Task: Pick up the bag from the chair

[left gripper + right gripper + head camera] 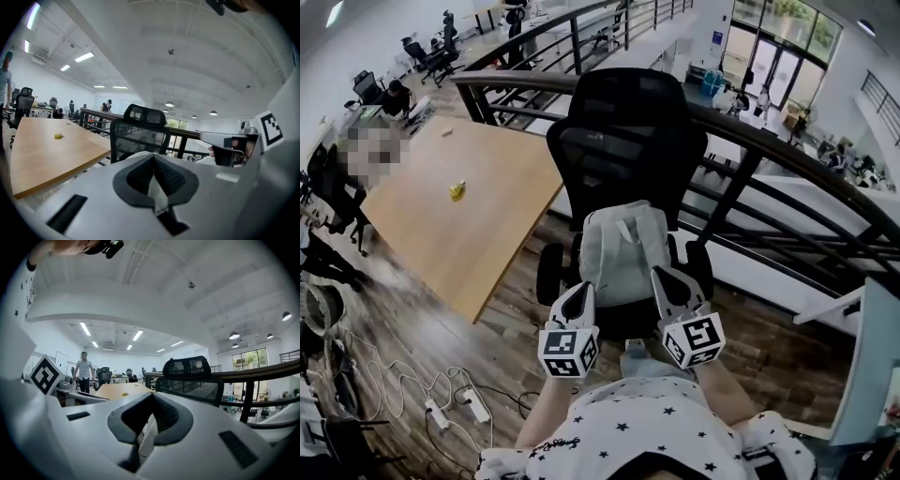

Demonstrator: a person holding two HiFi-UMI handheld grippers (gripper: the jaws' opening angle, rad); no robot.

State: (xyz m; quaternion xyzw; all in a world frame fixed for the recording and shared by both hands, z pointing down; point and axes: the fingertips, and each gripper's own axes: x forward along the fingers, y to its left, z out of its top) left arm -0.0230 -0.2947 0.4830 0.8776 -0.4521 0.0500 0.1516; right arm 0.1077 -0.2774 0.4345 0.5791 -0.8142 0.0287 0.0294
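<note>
Backpack [623, 251]: light grey, upright on the seat of the black office chair [628, 141], against its backrest.
Left gripper [583, 291]: jaws pinched narrow on pale backpack fabric (lower left edge).
Right gripper [662, 275]: likewise, lower right edge.
Wooden table [469, 206]: left of the chair.

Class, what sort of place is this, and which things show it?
Probably an open-plan office: a black office chair, a long wooden table, and a railing overlooking a lower floor.

1 bag [623, 255], 1 chair [628, 141], 1 table [492, 220]; 2 grippers: L gripper [579, 298], R gripper [668, 284].
</note>
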